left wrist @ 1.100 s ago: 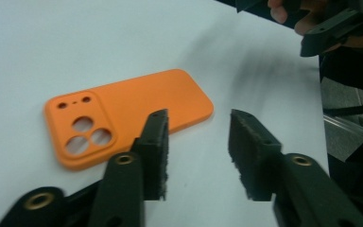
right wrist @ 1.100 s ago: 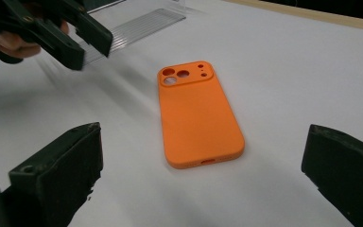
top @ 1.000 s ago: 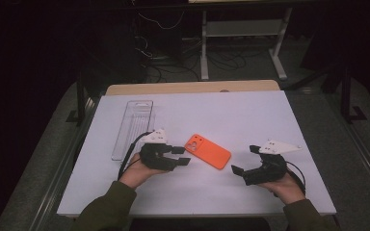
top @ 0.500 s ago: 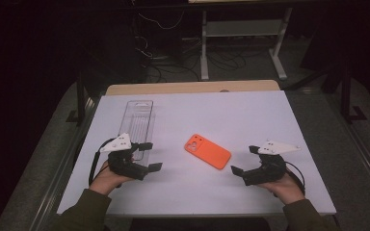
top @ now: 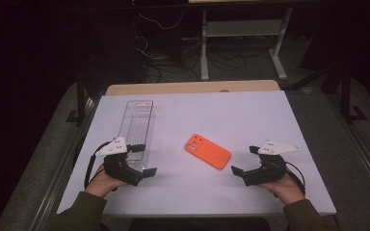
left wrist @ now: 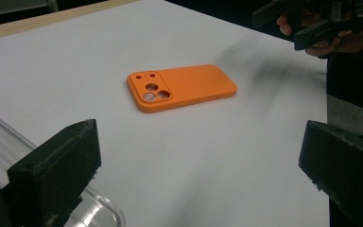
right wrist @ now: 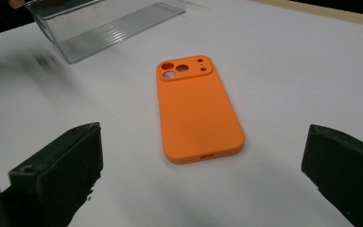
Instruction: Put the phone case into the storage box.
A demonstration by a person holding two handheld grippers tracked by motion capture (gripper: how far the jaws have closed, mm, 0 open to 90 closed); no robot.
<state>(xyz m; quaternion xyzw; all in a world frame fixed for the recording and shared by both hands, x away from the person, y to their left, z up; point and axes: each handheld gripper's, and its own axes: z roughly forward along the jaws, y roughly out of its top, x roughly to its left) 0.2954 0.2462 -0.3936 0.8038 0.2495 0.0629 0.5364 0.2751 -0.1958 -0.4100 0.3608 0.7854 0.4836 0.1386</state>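
the left gripper [top: 144, 166] is now sitting back at the near end of the clear tray [top: 137, 125], having drawn away from the orange case [top: 207, 151] it was beside a second ago; the case is lying free, camera holes up, mid-table between both grippers. both sets of jaws are standing wide open, holding nothing. the right gripper [top: 244, 163] is resting near the case. the release looks finished. the right gripper view is showing the tray's ribbed floor [right wrist: 113, 26]; the left gripper view is showing the other hand [left wrist: 340, 28].

Your orange phone case [top: 207, 151] lies on a white table [top: 221, 110]; the clear tray [top: 137, 126] looks ribbed, your jaws black.
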